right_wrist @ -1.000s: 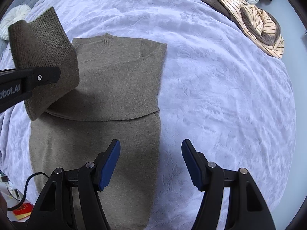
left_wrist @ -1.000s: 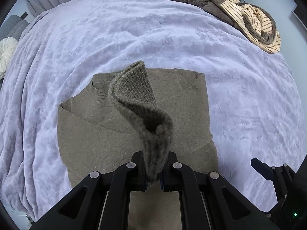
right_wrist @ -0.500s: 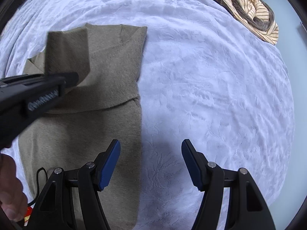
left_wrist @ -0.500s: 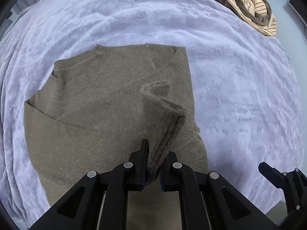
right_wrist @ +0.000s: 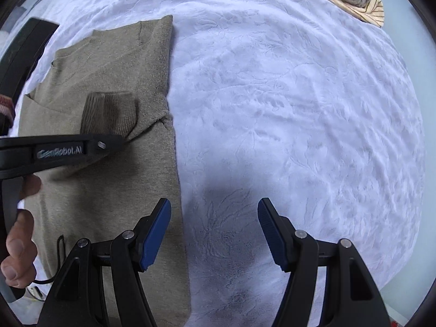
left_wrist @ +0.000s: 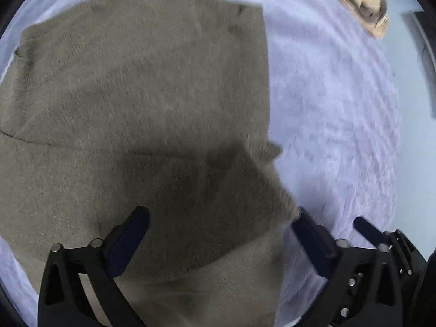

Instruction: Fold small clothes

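Left wrist view: the left gripper (left_wrist: 222, 234), jaws just sprung wide and gripping nothing, is hanging over the olive sweater (left_wrist: 136, 114) lying on the lavender bedspread (left_wrist: 332, 125).

Right wrist view: the right gripper (right_wrist: 214, 233) is hovering, jaws parted and empty, by the sweater's right edge; its ribbed cuff (right_wrist: 110, 113) is lying on the body.

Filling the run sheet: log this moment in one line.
left gripper: jaws just opening, cuff loose between | right gripper: open, over bedspread | sweater: flat

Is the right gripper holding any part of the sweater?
No, the right gripper is open, its fingers empty above the sweater edge.
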`<action>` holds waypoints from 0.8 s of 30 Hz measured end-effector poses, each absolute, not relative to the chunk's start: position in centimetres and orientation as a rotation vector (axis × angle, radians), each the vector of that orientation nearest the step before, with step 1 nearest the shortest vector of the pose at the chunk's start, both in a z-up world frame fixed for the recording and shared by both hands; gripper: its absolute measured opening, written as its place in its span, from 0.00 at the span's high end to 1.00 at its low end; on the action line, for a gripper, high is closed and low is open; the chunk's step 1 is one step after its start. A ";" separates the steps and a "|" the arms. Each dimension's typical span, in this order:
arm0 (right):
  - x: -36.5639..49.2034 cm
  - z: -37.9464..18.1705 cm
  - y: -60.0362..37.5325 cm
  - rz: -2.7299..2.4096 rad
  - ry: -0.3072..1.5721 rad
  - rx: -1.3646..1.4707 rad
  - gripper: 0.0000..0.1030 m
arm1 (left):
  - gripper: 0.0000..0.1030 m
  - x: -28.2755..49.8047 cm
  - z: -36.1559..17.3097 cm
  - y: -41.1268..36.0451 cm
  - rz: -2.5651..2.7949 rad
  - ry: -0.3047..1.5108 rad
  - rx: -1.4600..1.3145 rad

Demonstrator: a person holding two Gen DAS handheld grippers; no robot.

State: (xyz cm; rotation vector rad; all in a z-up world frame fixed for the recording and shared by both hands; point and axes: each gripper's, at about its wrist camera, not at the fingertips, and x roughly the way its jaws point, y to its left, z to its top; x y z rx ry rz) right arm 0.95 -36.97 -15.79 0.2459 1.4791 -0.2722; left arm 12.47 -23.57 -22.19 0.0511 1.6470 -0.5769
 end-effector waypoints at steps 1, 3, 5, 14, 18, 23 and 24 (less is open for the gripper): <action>1.0 -15.7 -37.0 -0.269 1.477 0.249 0.32 | 0.02 12.4 -21.8 -23.6 -0.584 1.635 0.056; 1.2 -15.4 -36.8 -0.260 1.465 0.251 0.32 | 0.02 12.5 -21.6 -23.1 -0.560 1.625 0.050; 1.5 -15.0 -36.8 -0.250 1.454 0.257 0.32 | 0.02 12.6 -21.5 -22.3 -0.554 1.629 0.031; 3.8 -18.6 -35.2 -0.098 1.437 0.437 0.32 | 0.02 10.1 -21.4 -14.2 -0.446 1.662 0.015; 5.5 -21.0 -33.2 -0.066 1.424 0.361 0.56 | 0.02 8.5 -21.2 -11.4 -0.385 1.676 0.016; 6.0 -21.5 -31.4 -0.029 1.426 0.286 0.95 | 0.02 7.1 -20.8 -8.7 -0.331 1.670 -0.030; 5.9 -20.6 -31.3 -0.026 1.394 0.279 0.95 | 0.02 6.9 -20.5 -8.3 -0.325 1.661 -0.042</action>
